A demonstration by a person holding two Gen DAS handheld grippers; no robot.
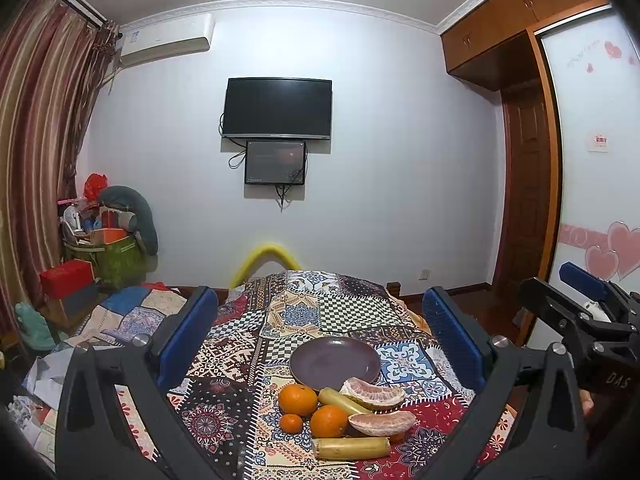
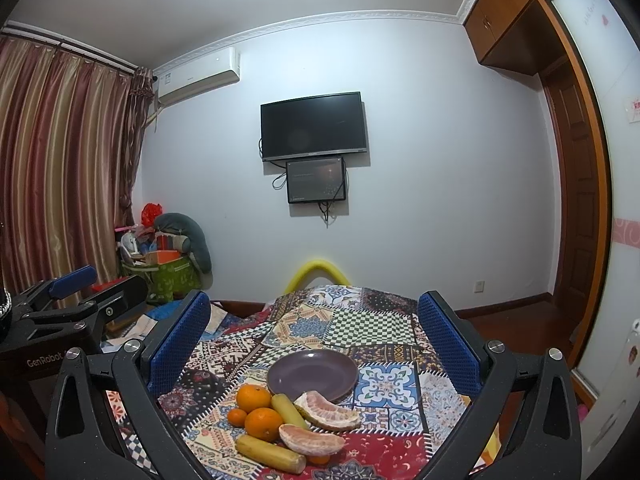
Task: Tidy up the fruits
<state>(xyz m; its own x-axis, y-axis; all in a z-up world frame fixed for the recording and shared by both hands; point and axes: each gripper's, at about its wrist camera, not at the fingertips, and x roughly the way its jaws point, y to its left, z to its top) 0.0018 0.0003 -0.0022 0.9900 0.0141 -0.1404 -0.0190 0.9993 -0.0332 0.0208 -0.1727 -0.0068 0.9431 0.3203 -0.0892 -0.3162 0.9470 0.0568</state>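
A purple plate [image 1: 335, 361] [image 2: 313, 374] lies bare on the patterned cloth. In front of it sits a pile of fruit: two oranges [image 1: 297, 399] [image 2: 253, 397], a small tangerine [image 1: 291, 423] [image 2: 237, 417], two peeled pomelo wedges [image 1: 374, 393] [image 2: 328, 411] and two yellow-green cane pieces [image 1: 351, 448] [image 2: 270, 454]. My left gripper [image 1: 320, 344] hangs open above the pile with nothing between its blue pads. My right gripper [image 2: 316, 344] is open too and holds nothing; it also shows at the right edge of the left wrist view.
The patchwork cloth [image 1: 344, 312] covers a table that ends towards a white wall with a TV [image 1: 277, 108]. Boxes and bags [image 1: 108, 248] are stacked at the back left under striped curtains. A wooden wardrobe [image 1: 524, 184] and a door stand on the right.
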